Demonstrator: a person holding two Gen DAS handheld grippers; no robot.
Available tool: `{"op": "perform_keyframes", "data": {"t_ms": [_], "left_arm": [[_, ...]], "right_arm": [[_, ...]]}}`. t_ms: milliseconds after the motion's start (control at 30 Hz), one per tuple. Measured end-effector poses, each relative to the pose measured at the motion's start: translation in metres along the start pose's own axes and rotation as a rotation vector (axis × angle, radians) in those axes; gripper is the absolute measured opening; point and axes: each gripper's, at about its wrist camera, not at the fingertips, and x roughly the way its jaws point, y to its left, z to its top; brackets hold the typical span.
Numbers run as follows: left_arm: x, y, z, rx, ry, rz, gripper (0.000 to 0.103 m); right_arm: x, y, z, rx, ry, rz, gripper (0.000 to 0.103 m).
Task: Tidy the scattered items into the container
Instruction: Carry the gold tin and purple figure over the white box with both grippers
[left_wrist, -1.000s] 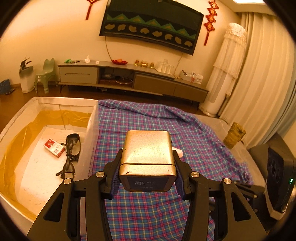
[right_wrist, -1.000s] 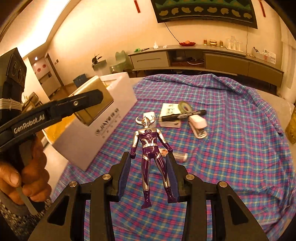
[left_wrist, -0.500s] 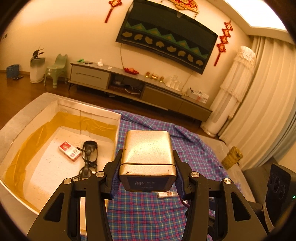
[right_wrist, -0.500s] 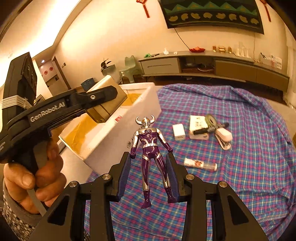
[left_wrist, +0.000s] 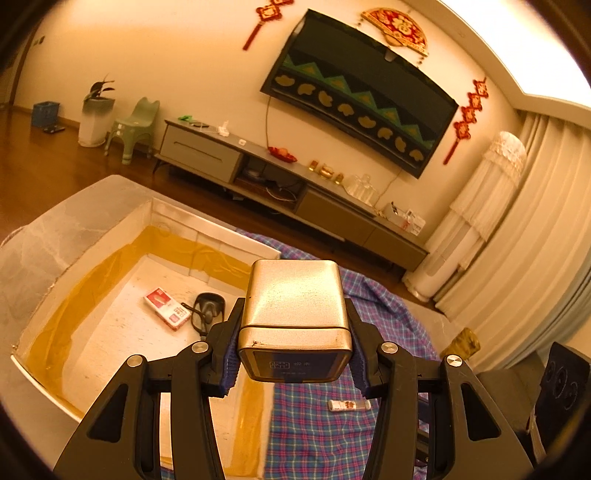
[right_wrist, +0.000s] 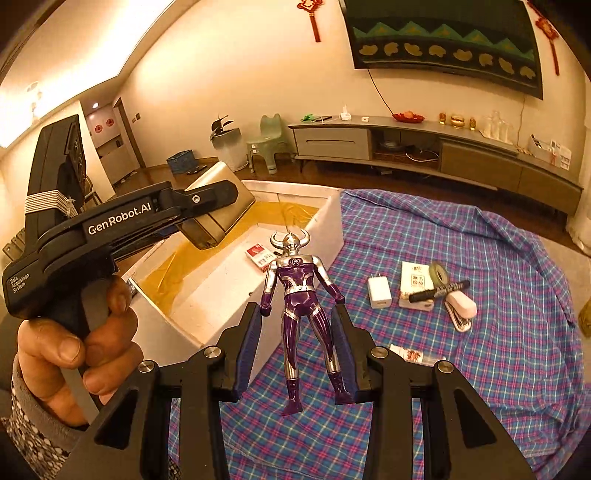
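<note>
My left gripper (left_wrist: 293, 314) is shut on a gold metal tin (left_wrist: 295, 291), held above the near right wall of the white foam box (left_wrist: 207, 225). Inside the box lie a red packet (left_wrist: 167, 308) and black glasses (left_wrist: 207, 314). In the right wrist view, my right gripper (right_wrist: 295, 314) is shut on a purple and silver action figure (right_wrist: 295, 280), gripped at the legs, above the plaid cloth beside the box (right_wrist: 332, 229). A hand holds the left gripper (right_wrist: 214, 206), with the tin (right_wrist: 225, 214) over the box.
On the plaid cloth (right_wrist: 480, 369) lie a white charger (right_wrist: 379, 292), a white packet (right_wrist: 415, 284), a tape roll (right_wrist: 438, 273), a black marker (right_wrist: 439, 290), a stapler (right_wrist: 460, 308) and a small tube (right_wrist: 410, 354). A TV cabinet stands along the far wall.
Both hands have moved left and up towards the box, each keeping its grip. The tin now hangs over the box's edge, and more of the box's inside shows.
</note>
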Motion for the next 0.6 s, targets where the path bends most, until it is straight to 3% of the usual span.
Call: {"op": "perform_keyframes", "data": {"t_ms": [600], "left_arm": [[-0.002,0.082,0.024,-0.227,-0.013,0.068,0.05]], "right_arm": [[0.052,0.061,0.049,-0.146,0.033,0.03,0.041]]}}
